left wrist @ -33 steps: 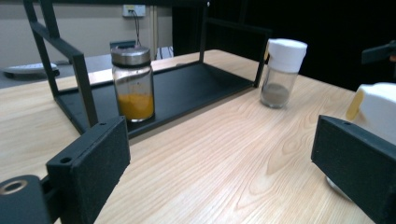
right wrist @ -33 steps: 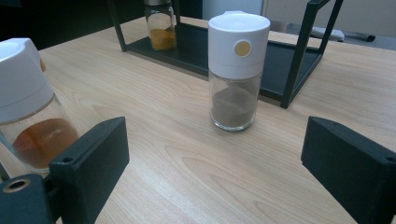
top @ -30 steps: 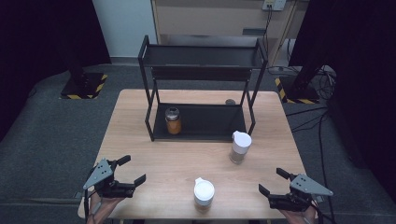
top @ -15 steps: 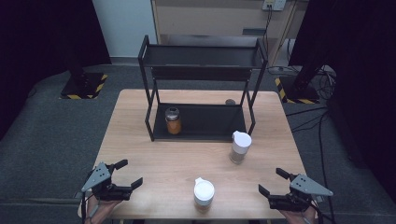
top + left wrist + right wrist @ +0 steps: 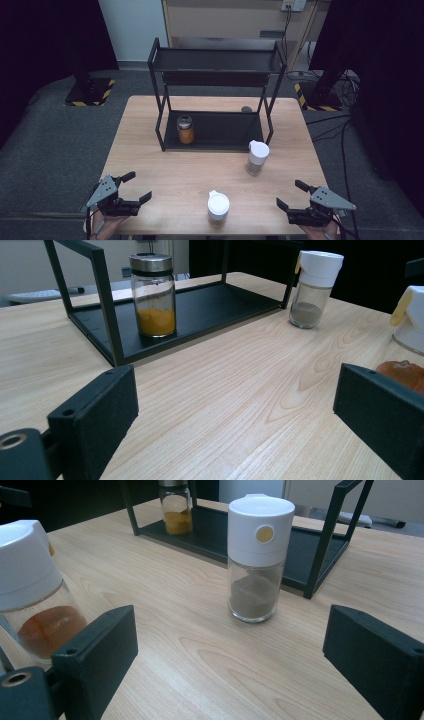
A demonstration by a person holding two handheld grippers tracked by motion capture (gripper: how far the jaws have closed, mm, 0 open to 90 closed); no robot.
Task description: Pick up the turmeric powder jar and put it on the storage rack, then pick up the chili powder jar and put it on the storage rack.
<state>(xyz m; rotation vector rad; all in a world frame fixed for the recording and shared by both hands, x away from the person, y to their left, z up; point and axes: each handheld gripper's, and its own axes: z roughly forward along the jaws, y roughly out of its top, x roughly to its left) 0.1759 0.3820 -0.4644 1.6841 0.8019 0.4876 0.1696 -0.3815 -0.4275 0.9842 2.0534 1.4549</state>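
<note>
You've got a wood table [image 5: 150, 150] w/ black rack [image 5: 215, 90], two white-capped shakers [image 5: 257, 157] [image 5: 218, 209], and a small dark thing [image 5: 246, 109], maybe a cap.

Left gripper [image 5: 134, 187] held low at the near left corner, jaws spread wide apart and empty, pointing forward and slightly inward. Right gripper [image 5: 290, 194] held low at the near right corner, jaws also wide apart and empty, pointing forward and inward. Both hands just at the bottom edge.

Dim dark surroundings, evenly lit wooden table [image 5: 165, 150], soft shadows, slightly blurred high view
</note>
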